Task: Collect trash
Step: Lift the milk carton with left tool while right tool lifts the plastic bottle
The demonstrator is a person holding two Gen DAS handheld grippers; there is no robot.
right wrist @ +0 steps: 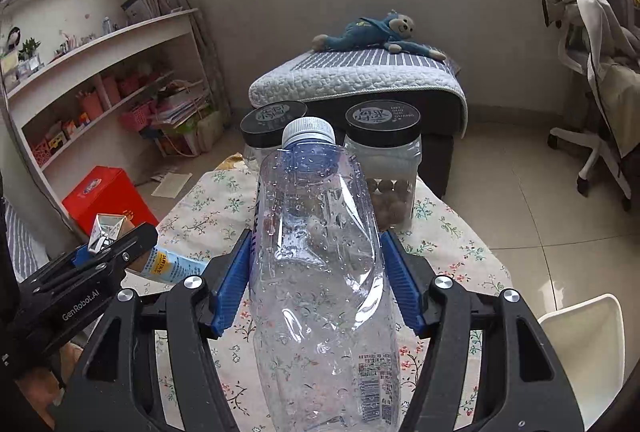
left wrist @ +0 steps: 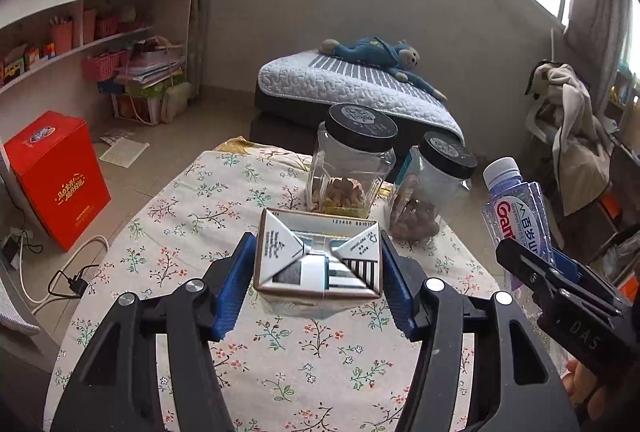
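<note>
**Both grippers loaded, no bin in sight**

Your left gripper (left wrist: 318, 264) is pinching the carton (left wrist: 318, 252) across its sides, blue pads flat on both faces, folded top facing the camera. The carton is held above the floral table (left wrist: 192, 200), roughly over the middle; whether its base still touches the cloth is hidden.

Your right gripper (right wrist: 316, 272) is pinching the bottle (right wrist: 320, 252) at mid-body, cap pointing away from you. The bottle is empty, wet inside, and its wall is already creased where the pads press. It hangs over the right side of the table, toward the near edge.

Beyond your grip, two black-lidded jars (left wrist: 352, 160) holding nuts stand near the far edge, just past the carton and the bottle's cap. A red box (left wrist: 56, 176) sits on the floor off the left edge. No bin shows in either view.

What could go wrong from here:

- The bottle is thin and slick. Squeeze harder and it buckles further; a buckled wall could pop out of the pads, probably sideways.
- Push either load forward and you may clip a jar and tip it off the far edge.
- The two grippers sit close together. Swing both toward one drop point and they may collide, knocking the carton loose.
- A tilted carton may drip on the cloth.
</note>
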